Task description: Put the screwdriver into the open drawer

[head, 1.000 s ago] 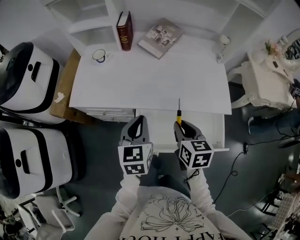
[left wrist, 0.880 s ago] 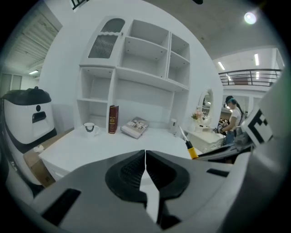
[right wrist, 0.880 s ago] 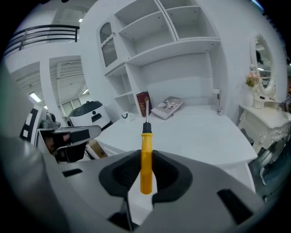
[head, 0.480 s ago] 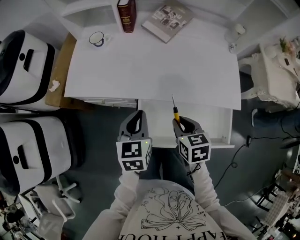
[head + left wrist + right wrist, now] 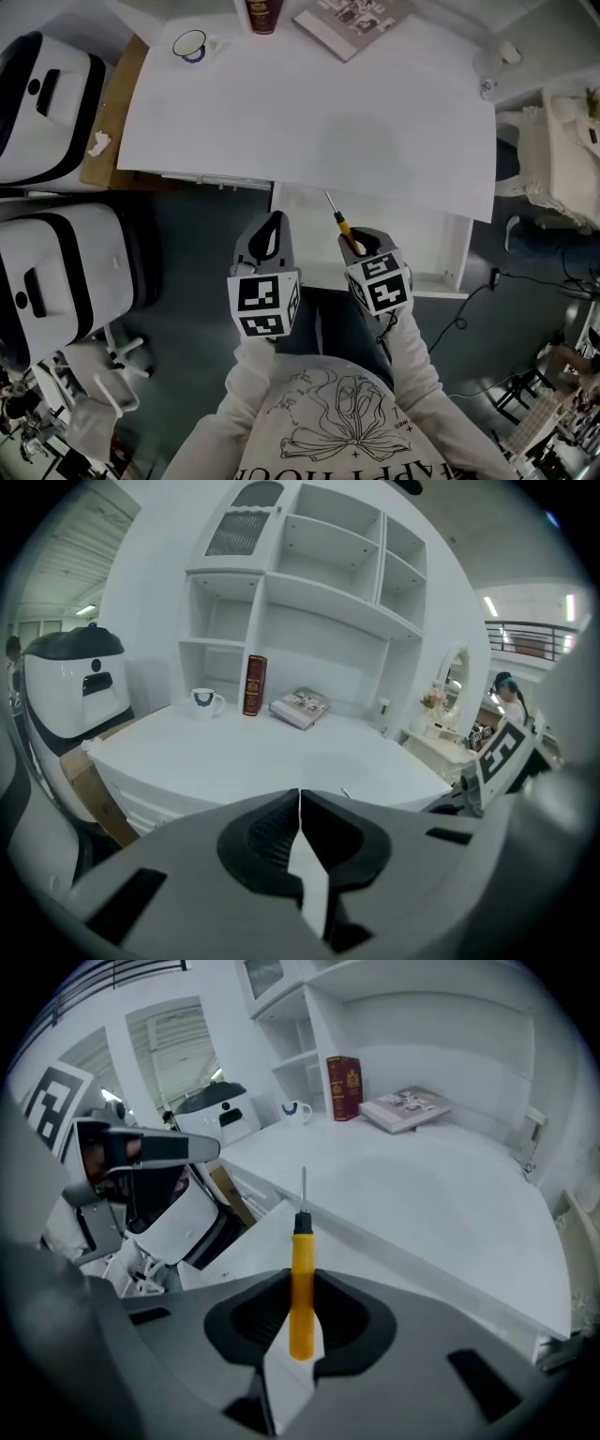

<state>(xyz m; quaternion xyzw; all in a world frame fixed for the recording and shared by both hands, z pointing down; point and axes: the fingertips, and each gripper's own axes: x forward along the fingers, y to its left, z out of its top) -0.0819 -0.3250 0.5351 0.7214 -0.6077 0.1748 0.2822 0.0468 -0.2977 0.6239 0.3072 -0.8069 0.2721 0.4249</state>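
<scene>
A screwdriver (image 5: 339, 224) (image 5: 301, 1283) with a yellow handle and a thin metal shaft sits clamped in my right gripper (image 5: 353, 246) (image 5: 302, 1309). Its shaft points up and away, out over the open drawer (image 5: 412, 246) (image 5: 246, 1251). The white drawer stands pulled out from under the front edge of the white desk (image 5: 309, 112). My left gripper (image 5: 268, 242) (image 5: 299, 827) hovers just left of the drawer, jaws shut with nothing in them.
On the desk's far side stand a mug (image 5: 190, 44), a red book (image 5: 262, 16) and a magazine (image 5: 354, 22). Two white machines (image 5: 56, 272) stand on the floor to the left, beside a cardboard box (image 5: 105, 122). White shelves (image 5: 309, 583) rise behind the desk.
Both grippers have come down toward the drawer. The right one has tipped and rolled, so the screwdriver's shaft now leans left instead of pointing straight ahead.
</scene>
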